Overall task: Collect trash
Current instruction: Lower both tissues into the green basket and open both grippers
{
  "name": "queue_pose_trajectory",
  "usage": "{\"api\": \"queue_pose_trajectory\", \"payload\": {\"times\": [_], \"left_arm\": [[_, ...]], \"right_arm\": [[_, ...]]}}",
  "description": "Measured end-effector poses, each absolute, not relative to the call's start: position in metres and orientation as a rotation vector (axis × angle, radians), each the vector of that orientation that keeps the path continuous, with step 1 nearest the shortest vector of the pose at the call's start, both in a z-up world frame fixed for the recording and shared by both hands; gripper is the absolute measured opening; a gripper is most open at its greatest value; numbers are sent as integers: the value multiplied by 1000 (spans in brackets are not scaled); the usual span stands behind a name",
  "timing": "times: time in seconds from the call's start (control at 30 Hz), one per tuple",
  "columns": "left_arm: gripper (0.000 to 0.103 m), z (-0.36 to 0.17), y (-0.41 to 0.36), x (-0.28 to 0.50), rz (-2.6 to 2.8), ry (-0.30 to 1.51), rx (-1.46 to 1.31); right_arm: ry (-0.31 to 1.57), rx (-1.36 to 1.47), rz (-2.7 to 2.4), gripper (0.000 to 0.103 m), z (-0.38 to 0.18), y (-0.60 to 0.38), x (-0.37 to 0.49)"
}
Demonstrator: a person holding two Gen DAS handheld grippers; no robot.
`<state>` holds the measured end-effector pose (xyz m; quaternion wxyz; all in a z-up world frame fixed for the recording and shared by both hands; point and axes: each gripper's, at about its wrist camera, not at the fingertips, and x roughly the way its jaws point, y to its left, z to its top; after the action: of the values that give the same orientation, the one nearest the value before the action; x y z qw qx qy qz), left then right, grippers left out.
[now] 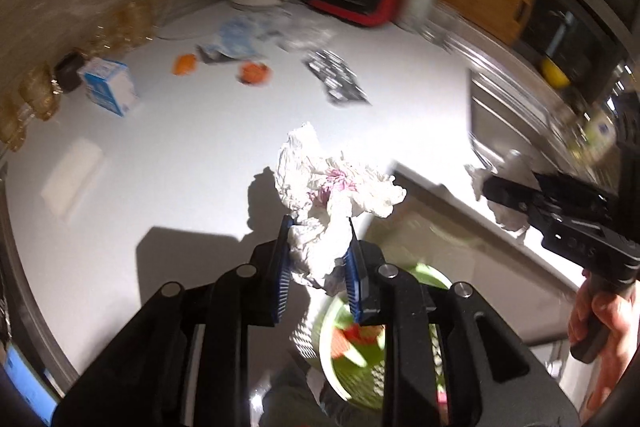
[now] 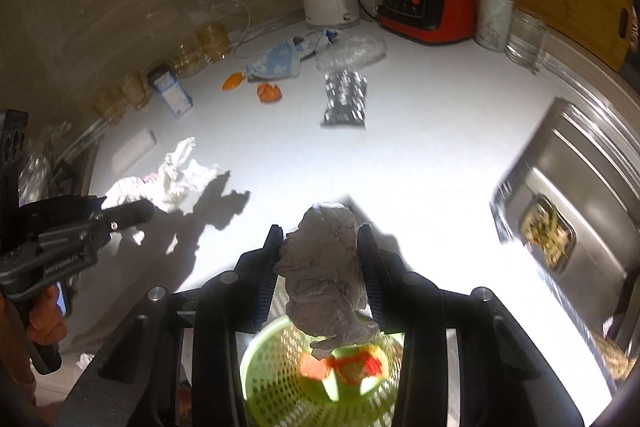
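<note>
White kitchen worktop (image 2: pixel 420 155) fills both views, and the landmark is the green perforated plastic basket (image 2: pixel 276 379) sitting below its front edge. Both tools hang almost over that basket with a catch each. The left gripper (image 1: pixel 318 259) is clamped narrow on a crumpled white paper towel with pink stains (image 1: pixel 332 187), the wad bulging above the blue pads. The right gripper (image 2: pixel 322 275) squeezes a crumpled grey-white paper wad (image 2: pixel 324 279) between its black jaws, its tail dangling right over the basket's mouth.

Judgement call on the drop: bring each wad squarely above the basket's opening before letting go, and low, since crumpled paper is light and could drift or catch on the rim. Open the jaws fully so the ribbed pads don't snag a fold (paper does cling to ribs). One release at a time would keep the tools from knocking each other.

Inside the basket: orange and red scraps and something pale green, blurred, so I can't say more. Off to the basket's right, the steel sink (image 2: pixel 580 187) holds a metal tray of greenish food leftovers (image 2: pixel 546 235). Well behind the basket more rubbish waits: orange peel pieces (image 2: pixel 269 93), a black-and-white printed packet (image 2: pixel 345 99), a clear plastic bag (image 2: pixel 352 53).
</note>
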<state>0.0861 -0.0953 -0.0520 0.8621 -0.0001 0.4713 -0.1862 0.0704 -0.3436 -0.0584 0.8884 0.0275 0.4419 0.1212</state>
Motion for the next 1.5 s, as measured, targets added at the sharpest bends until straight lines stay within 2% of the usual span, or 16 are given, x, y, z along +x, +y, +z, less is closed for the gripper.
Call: {"api": "queue_pose_trajectory", "payload": {"times": [0.43, 0.8, 0.9, 0.97, 1.03, 1.2, 1.3, 1.5], "left_arm": [[23, -75, -142, -2, -418, 1059, 21], [23, -83, -155, -29, -391, 1079, 14], [23, -85, -156, -32, -382, 1082, 16], [23, -85, -157, -33, -376, 1084, 21], [23, -86, -158, -33, -374, 1087, 25], [23, -91, -164, -33, -373, 1101, 32], [23, -96, -169, -32, -378, 1118, 31], [23, -112, -182, -32, -416, 1169, 32]], "right_arm": [[1069, 24, 298, 39, -125, -364, -34], [1135, 12, 349, 41, -169, -366, -49], [1156, 8, 362, 50, -180, -364, -49], [1164, 17, 370, 62, -183, -365, -47], [1170, 30, 380, 68, -184, -366, -47], [1149, 34, 376, 73, -175, -371, -45], [1119, 27, 359, 80, -165, -379, -44], [1042, 32, 304, 82, -135, -404, -43]]}}
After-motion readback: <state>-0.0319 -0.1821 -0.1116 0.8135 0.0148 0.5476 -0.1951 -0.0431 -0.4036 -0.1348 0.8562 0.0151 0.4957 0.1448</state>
